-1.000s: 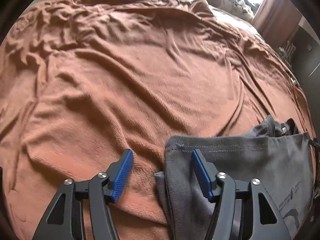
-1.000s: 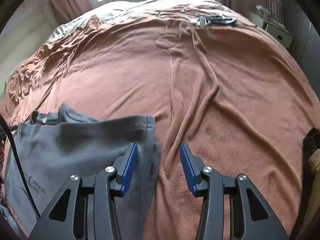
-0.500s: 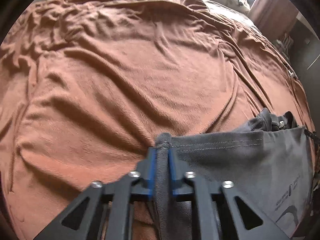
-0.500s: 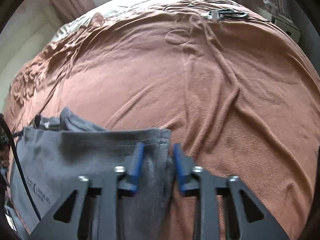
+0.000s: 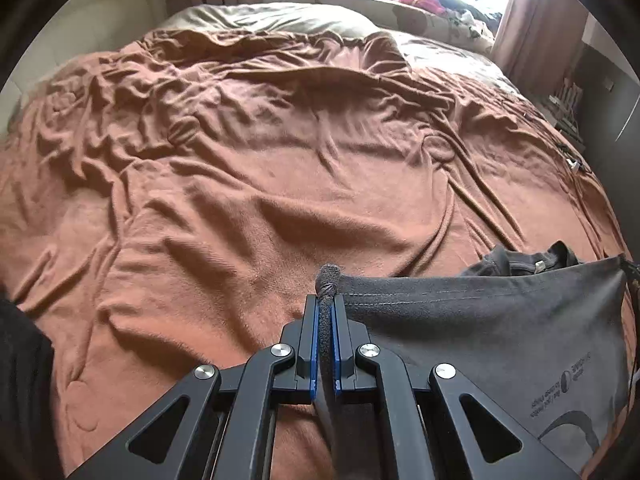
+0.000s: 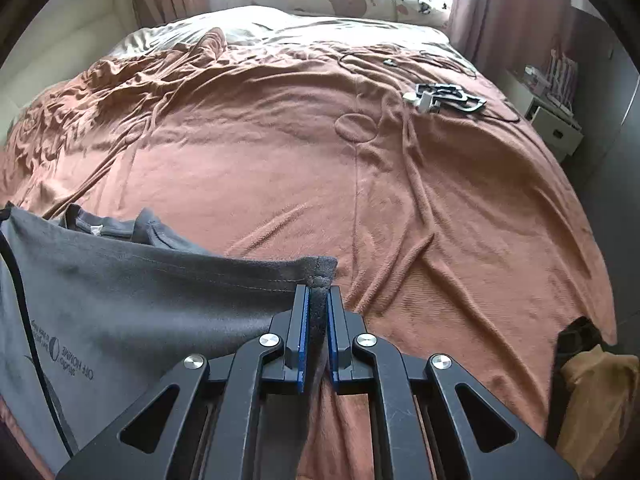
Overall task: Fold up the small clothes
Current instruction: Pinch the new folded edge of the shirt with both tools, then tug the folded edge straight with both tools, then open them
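Left gripper (image 5: 325, 308) has its blue pads pressed together on one corner of the grey T-shirt (image 5: 480, 340); a bunched nub of the hem sticks out above the fingertips. Right gripper (image 6: 316, 300) is likewise clamped on the opposite corner of the same hem, fabric pinched flat between the blue pads. The hem runs as a taut, nearly straight edge between the two corners, stitching line visible along it. The shirt hangs below that edge toward the cameras, with small printed lettering and a dark curved mark on the panel facing up. Beyond the stretched edge the shirt's collar with a pale neck label lies crumpled on the brown blanket (image 5: 260, 200). The blanket covers the bed and is heavily creased, most of all toward the left in the left wrist view. In the right wrist view a dark flat device with a white part (image 6: 444, 98) lies on the blanket far from the shirt, thin cables looping around it. A patterned pillow (image 6: 348, 2) sits at the head of the bed under a bright window. A tan garment (image 6: 596, 396) shows at the right border of the right wrist view.
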Available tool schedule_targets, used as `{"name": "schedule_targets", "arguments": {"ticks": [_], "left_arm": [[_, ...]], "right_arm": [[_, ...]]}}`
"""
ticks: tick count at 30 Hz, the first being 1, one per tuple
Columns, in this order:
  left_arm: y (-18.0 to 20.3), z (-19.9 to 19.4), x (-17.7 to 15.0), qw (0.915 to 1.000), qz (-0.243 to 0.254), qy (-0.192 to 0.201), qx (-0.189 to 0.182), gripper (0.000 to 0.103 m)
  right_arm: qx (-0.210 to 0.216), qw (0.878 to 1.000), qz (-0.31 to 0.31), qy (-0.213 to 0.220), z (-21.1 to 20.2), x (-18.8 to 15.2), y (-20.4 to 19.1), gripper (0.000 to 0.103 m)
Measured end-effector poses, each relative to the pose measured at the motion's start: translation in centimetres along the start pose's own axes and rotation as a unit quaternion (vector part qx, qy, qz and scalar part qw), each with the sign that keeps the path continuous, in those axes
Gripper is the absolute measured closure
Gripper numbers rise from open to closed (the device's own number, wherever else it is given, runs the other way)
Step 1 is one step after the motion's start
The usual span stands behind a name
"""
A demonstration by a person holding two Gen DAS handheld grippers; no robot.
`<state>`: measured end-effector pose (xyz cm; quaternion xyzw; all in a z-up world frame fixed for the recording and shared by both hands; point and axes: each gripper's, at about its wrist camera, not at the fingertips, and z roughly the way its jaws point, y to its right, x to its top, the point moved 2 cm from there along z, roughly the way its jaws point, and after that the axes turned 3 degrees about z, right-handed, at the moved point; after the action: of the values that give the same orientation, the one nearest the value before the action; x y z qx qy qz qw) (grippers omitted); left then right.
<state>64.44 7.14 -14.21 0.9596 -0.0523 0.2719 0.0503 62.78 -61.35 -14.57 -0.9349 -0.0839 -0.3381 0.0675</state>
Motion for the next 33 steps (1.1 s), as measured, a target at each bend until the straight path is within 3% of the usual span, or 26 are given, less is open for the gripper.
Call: {"name": "schedule_targets", "arguments": {"ticks": [7,12,22,29,31,33], "left_arm": [[0.2,-2.0,1.5,0.9994,-0.004,0.029,0.016,0.098],[0.3,-0.2,2.9,0.9989,0.008,0.025,0.04,0.098],[-0.1,8.8,2.2,0.9942,0.024,-0.053,0.091,0.098],[0.0,10.7,1.8,0.9903,0.033,-0.069,0.116,0.097],[0.6,10.4,2.1,0.9885,0.048,-0.077,0.121,0.093],[1.0,9.4,2.4,0.9894,0.059,-0.08,0.106,0.091]], "right_arm": [[-0.008,1.0,0.002,0.03,-2.8,0.4,-0.3,0.099],[-0.017,0.999,0.011,0.035,-2.5,1.2,0.1,0.099],[-0.042,0.998,0.024,-0.031,7.4,2.3,-0.3,0.099],[-0.057,0.996,0.029,-0.056,10.3,2.4,-0.1,0.099],[-0.065,0.996,0.036,-0.058,10.2,2.7,-0.2,0.097],[-0.072,0.995,0.041,-0.053,9.4,3.2,-0.2,0.081]]}}
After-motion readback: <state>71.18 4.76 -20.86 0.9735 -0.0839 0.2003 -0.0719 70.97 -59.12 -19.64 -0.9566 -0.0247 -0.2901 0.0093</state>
